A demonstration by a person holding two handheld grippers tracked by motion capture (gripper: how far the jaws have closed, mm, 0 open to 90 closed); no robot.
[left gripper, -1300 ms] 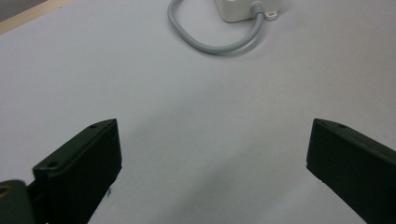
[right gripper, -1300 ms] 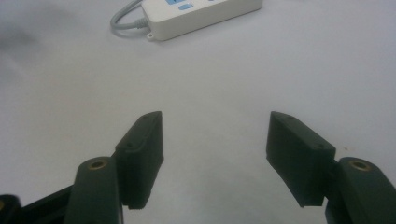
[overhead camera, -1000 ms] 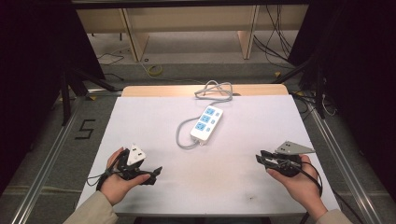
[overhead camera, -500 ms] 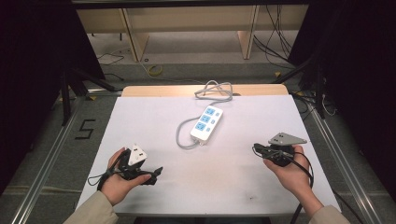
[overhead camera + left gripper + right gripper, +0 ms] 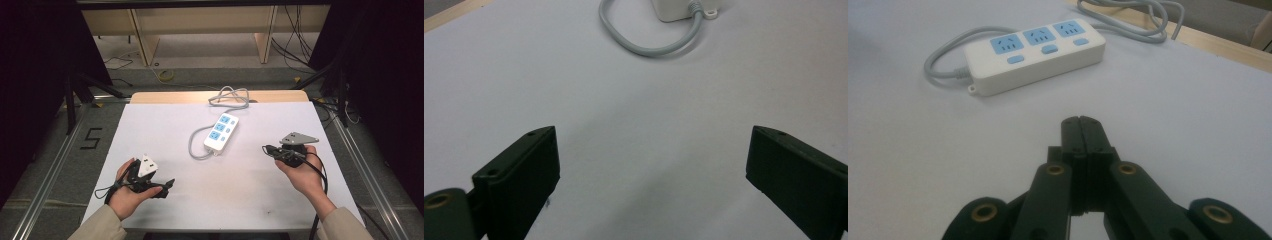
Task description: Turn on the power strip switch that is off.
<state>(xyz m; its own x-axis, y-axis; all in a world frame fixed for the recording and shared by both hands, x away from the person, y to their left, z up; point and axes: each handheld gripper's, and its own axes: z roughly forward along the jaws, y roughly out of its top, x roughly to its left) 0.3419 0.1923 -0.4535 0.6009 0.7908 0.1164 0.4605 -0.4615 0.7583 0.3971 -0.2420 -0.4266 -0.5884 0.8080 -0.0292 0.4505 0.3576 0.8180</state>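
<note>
My left claw [image 5: 167, 184] sits near the counter's [image 5: 165, 125] near edge, held low in my left hand [image 5: 127, 192] with the palm turned up. Its jaws stand wide apart, with nothing between them; in the left gripper view, bare white surface lies between and ahead of the left claw [image 5: 651, 160].

My right claw [image 5: 266, 148] is held by my right hand [image 5: 302, 172] toward the counter's right side, farther from the near edge than the left claw, its tip pointing left toward the middle. Its jaws are pressed together and empty; the right gripper view shows the two jaw tips of the right claw [image 5: 1081, 122] meeting flat.

Between the two claws the surface is open.

Ahead of both claws, near the centre, lies the white power strip [image 5: 221, 132] with blue sockets, well apart from each claw. From the right claw it lies ahead and to the left [image 5: 1035, 54]. Its grey cable [image 5: 192, 145] loops from the strip's near end [image 5: 649, 45], and runs back to a coil [image 5: 230, 95] at the counter's far edge, where a wooden strip [image 5: 165, 96] shows.
</note>
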